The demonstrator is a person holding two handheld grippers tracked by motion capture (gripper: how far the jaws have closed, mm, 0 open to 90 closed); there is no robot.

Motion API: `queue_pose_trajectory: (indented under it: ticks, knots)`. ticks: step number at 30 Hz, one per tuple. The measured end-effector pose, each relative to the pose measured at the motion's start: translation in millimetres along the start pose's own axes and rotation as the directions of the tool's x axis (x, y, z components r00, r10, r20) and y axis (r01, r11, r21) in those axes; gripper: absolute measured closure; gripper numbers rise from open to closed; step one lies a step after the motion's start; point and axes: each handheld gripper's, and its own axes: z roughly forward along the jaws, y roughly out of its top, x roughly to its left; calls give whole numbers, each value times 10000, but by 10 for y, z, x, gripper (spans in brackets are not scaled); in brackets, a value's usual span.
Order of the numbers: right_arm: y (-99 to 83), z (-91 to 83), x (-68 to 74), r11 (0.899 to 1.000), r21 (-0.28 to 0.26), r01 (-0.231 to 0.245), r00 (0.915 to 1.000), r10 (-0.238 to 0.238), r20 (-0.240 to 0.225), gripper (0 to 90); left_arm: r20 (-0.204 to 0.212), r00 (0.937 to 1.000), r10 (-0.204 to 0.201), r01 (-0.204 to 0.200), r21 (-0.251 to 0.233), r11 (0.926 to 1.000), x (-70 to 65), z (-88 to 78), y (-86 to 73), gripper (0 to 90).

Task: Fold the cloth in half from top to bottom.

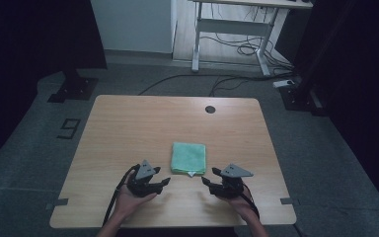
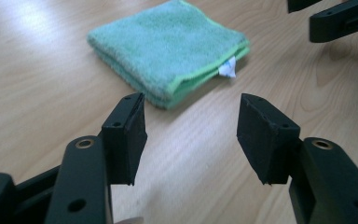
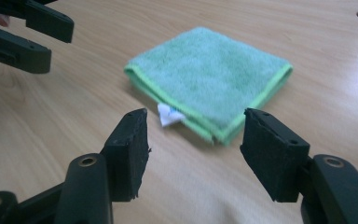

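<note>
Flanking one folded green cloth, two grippers.
Left gripper and right gripper are hovering lower centre, jaws spread, pinching nothing.

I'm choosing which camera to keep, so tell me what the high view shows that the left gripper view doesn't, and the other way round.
High view alone: the whole table, its round hole, the floor, both hands, and a desk frame behind. Left gripper view alone: the white tag close up, and the cloth's stacked folded edges. Both share the folded green cloth lying flat, with the left gripper and right gripper open beside it, neither touching it.
</note>
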Motion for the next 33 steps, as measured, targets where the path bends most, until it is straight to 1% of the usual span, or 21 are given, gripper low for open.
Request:
queue_pose_trajectory:
  ticks: [2, 3, 4, 5, 6, 7, 8, 9, 10, 11, 12, 13, 15, 16, 19, 21, 24, 27, 33]
  knots:
    - [-24, -25, 4, 10000, -7, -47, 10000, 47, 23, 406, -40, 10000, -14, 14, -5, 10000, 0, -20, -29, 420]
    - [-69, -74, -1, 9999, -39, -143, 9999, 143, 72, 409, -76, 10000, -46, 47, 23, 10000, 0, -38, -56, 418]
    - [-69, -74, -1, 9999, -39, -143, 9999, 143, 72, 409, -97, 9999, -79, 79, 18, 10000, 4, -55, -84, 418]
    - [-93, -93, -4, 9998, -36, -210, 9997, 210, 88, 410, -103, 9998, -164, 164, 16, 9999, 8, -74, -121, 418]
    - [-125, -109, -6, 9996, 26, -279, 9995, 278, 112, 409, -121, 9997, -196, 196, 9, 9998, 10, -86, -144, 417]
    - [-176, -124, -7, 9994, 141, -314, 9994, 311, 168, 409, -168, 9993, -339, 338, -22, 9994, 14, -116, -206, 417]
    - [-176, -124, -7, 9994, 141, -314, 9994, 311, 168, 409, -168, 9993, -339, 338, -22, 9994, 14, -116, -206, 420]
    - [-235, -135, -9, 9986, 362, -384, 9991, 378, 187, 408, -261, 9989, -394, 393, -26, 9992, 11, -144, -261, 422]
    - [-235, -135, -9, 9986, 362, -384, 9991, 378, 187, 408, -261, 9989, -394, 393, -26, 9992, 11, -144, -261, 420]
    - [-283, -155, -15, 9975, 471, -533, 9982, 520, 282, 409, -357, 9988, -322, 327, 125, 9994, 5, -167, -307, 419]
    - [-283, -155, -15, 9975, 471, -533, 9982, 520, 282, 409, -357, 9988, -322, 327, 125, 9994, 5, -167, -307, 419]
    - [-302, -168, -19, 9969, 477, -626, 9977, 612, 302, 408, -306, 9989, -368, 373, 155, 9992, 4, -176, -328, 419]
    - [-355, -205, -27, 9955, 527, -792, 9963, 773, 370, 407, -331, 9987, -390, 397, 212, 9990, 3, -187, -367, 416]
    - [-371, -211, -31, 9956, 535, -768, 9964, 748, 387, 406, -380, 9984, -419, 428, 226, 9988, 6, -189, -400, 416]
    - [-400, -219, -29, 9950, 655, -756, 9962, 725, 487, 403, -387, 9981, -472, 482, 271, 9985, 12, -186, -422, 416]
    - [-411, -245, -17, 9958, 579, -706, 9967, 680, 442, 400, -449, 9981, -426, 440, 323, 9985, 16, -182, -431, 417]
    - [-422, -253, -18, 9946, 718, -746, 9966, 717, 414, 394, -491, 9980, -390, 407, 352, 9986, 19, -174, -439, 416]
    - [-436, -282, -22, 9942, 660, -846, 9956, 816, 467, 393, -473, 9981, -402, 420, 373, 9984, 19, -168, -456, 416]
    - [-437, -282, -6, 9952, 628, -751, 9964, 723, 452, 390, -472, 9980, -409, 426, 339, 9985, 17, -173, -457, 416]
